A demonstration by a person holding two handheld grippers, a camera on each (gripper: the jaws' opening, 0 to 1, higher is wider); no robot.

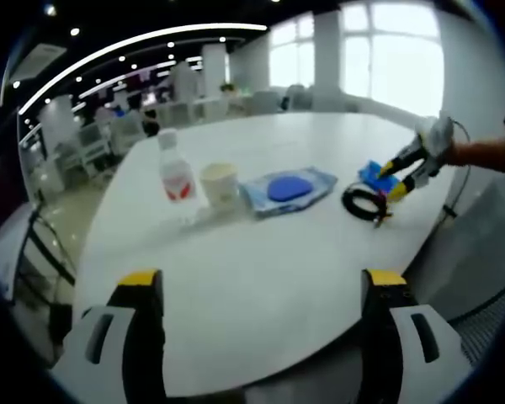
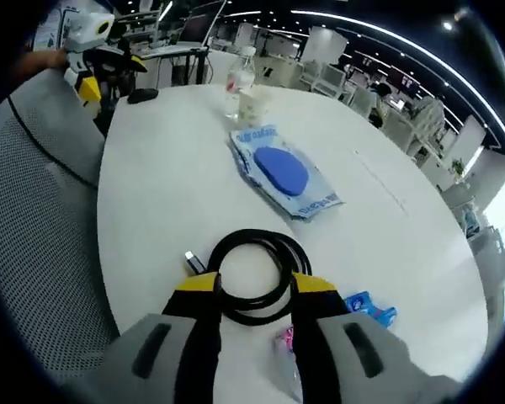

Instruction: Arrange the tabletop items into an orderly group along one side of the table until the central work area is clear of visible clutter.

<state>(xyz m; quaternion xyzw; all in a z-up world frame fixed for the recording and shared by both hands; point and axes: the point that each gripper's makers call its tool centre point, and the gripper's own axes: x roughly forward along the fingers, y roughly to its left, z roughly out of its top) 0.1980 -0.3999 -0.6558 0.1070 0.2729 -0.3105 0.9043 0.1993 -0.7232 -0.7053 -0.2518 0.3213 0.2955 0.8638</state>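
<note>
A coiled black cable (image 2: 251,273) lies on the white table (image 2: 160,194), and my right gripper (image 2: 254,286) stands open over its near loop, one yellow-tipped jaw on each side. In the left gripper view the same cable (image 1: 366,202) rests near the table's right edge, with the right gripper (image 1: 397,177) just above it. My left gripper (image 1: 263,282) is wide open above the near table edge and holds nothing. Along the table stand a clear bottle (image 1: 177,172), a paper cup (image 1: 220,183) and a blue wipes pack (image 1: 288,189).
A small blue packet (image 2: 370,307) and a pink item (image 2: 284,341) lie by the right jaw. A dark object (image 2: 141,95) sits near the far table edge. A grey mesh chair (image 2: 34,210) stands beside the table. Office desks fill the background.
</note>
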